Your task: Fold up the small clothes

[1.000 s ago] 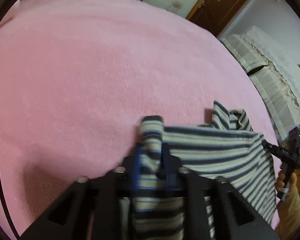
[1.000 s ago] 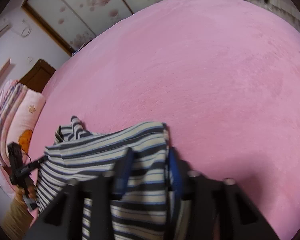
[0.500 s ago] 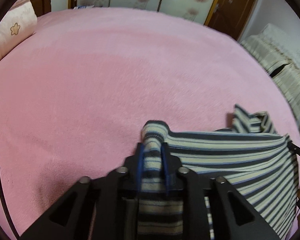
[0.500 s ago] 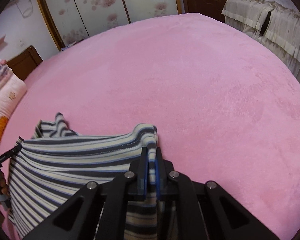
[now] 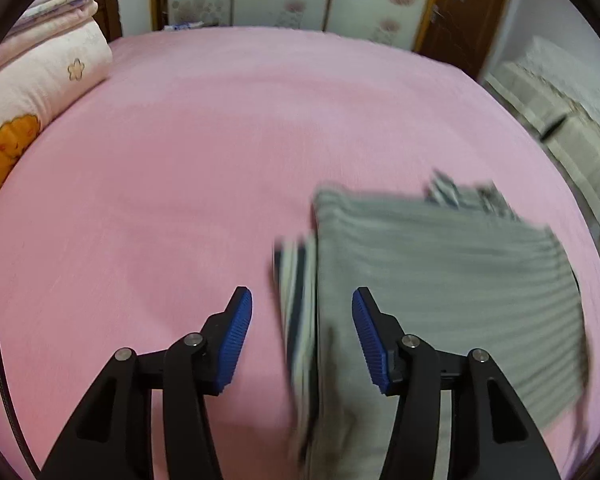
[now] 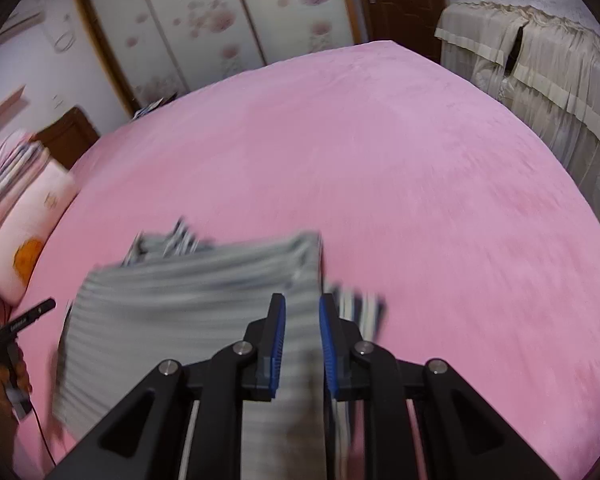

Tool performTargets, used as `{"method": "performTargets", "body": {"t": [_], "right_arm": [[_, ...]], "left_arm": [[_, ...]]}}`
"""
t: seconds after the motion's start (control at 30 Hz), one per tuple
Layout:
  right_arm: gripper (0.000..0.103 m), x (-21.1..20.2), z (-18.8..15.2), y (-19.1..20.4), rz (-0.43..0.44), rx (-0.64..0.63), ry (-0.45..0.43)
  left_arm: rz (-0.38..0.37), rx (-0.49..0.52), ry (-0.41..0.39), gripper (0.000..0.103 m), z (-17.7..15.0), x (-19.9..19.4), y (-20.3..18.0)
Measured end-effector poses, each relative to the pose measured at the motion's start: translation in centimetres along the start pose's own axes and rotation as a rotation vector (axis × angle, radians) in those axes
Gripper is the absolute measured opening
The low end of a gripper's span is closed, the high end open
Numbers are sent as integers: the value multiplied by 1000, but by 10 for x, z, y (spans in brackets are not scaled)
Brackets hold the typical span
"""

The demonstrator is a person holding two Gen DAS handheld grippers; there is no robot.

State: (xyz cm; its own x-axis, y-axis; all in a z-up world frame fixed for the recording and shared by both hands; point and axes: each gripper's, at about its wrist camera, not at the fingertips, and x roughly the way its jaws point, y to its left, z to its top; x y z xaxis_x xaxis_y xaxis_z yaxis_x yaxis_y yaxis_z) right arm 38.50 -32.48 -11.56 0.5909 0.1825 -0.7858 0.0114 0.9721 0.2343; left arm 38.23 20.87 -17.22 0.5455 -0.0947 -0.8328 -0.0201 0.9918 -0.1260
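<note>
A grey and white striped shirt (image 5: pixel 440 280) lies folded on the pink bed cover (image 5: pixel 180 180), blurred by motion. My left gripper (image 5: pixel 302 292) hangs above its left edge. Its jaws are opening, and the blue pads stand wide apart without touching the cloth. In the right wrist view the same shirt (image 6: pixel 180 300) spreads to the left. My right gripper (image 6: pixel 302 298) is over its right edge. Those jaws are opening too, with a narrow gap, and the cloth shows below it, not pinched. A hand (image 6: pixel 4 384) holds the left gripper at the far left.
Pink pillows (image 5: pixel 32 92) and folded bedding lie at the left end of the bed. Flowered wardrobe doors (image 6: pixel 228 24) and a brown door (image 5: pixel 460 8) stand behind. Cream-covered furniture (image 6: pixel 540 64) runs along the right side. Bare pink cover (image 6: pixel 420 180) stretches ahead of both grippers.
Both grippers were shut on folds of the shirt's edge. They have let go, opened and lifted back, the left much wider. The shirt now lies on the cover.
</note>
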Motion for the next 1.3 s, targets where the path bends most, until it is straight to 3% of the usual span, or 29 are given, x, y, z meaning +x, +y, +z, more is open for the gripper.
{"method": "performTargets", "body": {"t": [0.23, 0.37, 0.63, 0.77, 1.03, 1.07, 1.13, 1.2, 1.3], "right_arm": [[23, -40, -92, -19, 17, -27, 106], [23, -44, -122, -27, 52, 12, 129], [24, -27, -137, -41, 111, 71, 145], [38, -25, -140, -42, 125, 70, 128], [39, -16, -141, -47, 148, 84, 112], [39, -15, -141, -47, 150, 83, 110], [39, -12, -141, -46, 155, 75, 113], [37, -10, -142, -45, 170, 70, 127], [13, -10, -143, -38, 186, 46, 132]], "left_arm": [[-41, -51, 86, 52, -105, -32, 14], [-98, -126, 90, 52, -138, -35, 17], [-199, -235, 53, 52, -160, -33, 25], [-209, -223, 30, 52, -156, -33, 18], [-232, -201, 26, 52, -143, -19, 9], [-240, -202, 29, 50, -143, -17, 8], [-240, -190, 35, 18, -144, -13, 4], [-192, -151, 44, 13, -145, -10, -2], [-169, -137, 34, 9, -147, -11, -7]]}}
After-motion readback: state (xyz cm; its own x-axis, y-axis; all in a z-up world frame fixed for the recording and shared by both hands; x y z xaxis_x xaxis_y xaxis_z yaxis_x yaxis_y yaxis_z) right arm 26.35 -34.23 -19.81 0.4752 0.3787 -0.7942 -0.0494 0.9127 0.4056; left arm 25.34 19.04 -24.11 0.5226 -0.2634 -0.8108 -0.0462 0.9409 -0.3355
